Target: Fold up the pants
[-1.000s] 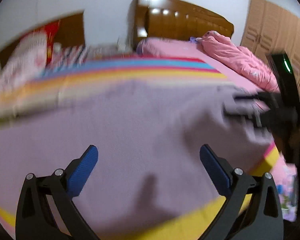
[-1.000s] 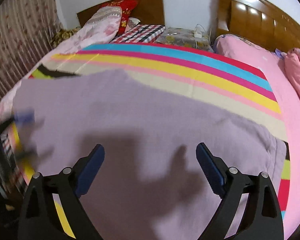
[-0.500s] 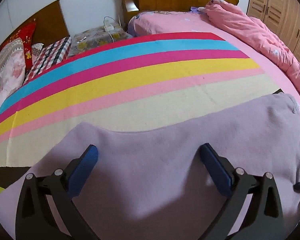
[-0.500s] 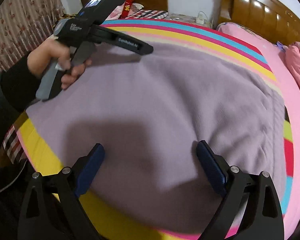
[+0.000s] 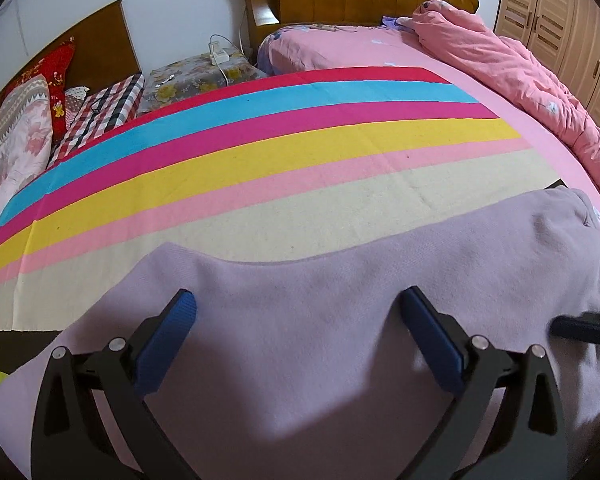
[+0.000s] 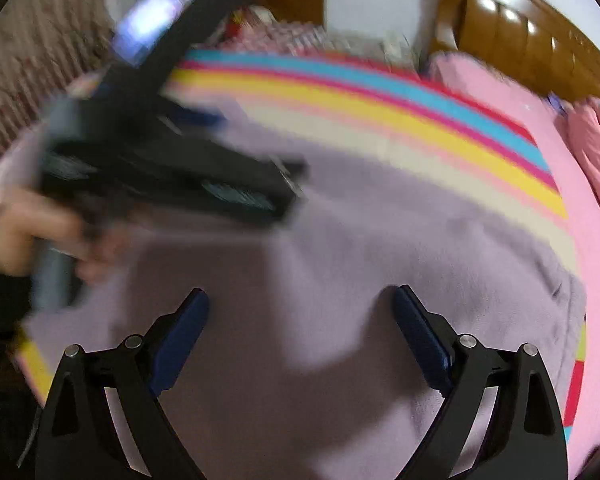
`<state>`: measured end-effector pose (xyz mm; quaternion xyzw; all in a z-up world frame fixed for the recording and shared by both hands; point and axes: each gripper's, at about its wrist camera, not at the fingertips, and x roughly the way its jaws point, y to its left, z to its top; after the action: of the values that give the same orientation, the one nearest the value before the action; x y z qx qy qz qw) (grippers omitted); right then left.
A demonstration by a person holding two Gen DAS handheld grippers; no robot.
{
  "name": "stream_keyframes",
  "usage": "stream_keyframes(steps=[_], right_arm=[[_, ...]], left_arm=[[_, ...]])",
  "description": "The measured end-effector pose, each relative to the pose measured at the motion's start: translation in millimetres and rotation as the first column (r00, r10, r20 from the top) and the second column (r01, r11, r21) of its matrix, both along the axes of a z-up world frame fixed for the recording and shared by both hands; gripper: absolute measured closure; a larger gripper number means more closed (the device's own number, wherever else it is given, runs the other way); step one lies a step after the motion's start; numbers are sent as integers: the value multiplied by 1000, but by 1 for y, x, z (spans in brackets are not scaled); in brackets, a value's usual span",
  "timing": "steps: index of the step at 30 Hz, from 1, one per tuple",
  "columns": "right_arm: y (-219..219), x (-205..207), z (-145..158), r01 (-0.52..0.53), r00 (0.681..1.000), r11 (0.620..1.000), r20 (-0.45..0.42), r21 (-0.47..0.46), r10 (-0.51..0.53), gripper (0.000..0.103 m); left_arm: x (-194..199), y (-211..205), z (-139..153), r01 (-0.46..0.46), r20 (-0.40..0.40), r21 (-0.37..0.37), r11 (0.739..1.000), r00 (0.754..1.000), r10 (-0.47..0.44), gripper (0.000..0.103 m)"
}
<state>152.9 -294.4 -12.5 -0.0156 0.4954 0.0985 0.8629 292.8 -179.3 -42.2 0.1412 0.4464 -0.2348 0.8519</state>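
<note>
One lilac pants (image 5: 340, 320), two spread tools, left tool (image 5: 300, 344), right tool (image 6: 300, 336).

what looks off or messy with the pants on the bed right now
Nothing is spilled or damaged. The lilac pants lie spread on the striped blanket, with only some bunching at their right end. Both grippers are open above them.
</note>
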Motion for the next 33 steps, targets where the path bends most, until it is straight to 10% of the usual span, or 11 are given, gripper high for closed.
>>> stream_keyframes(steps=[25,33], right_arm=[[-38,-106,11,177,978,984,106,15,-177,11],[-39,-101,13,209,976,976,76,-53,-205,9]], left_arm=[[-2,1,1,1,1,-2,1000,1000,-1,1],[-21,48,31,-40,16,-129,991,999,42,2]])
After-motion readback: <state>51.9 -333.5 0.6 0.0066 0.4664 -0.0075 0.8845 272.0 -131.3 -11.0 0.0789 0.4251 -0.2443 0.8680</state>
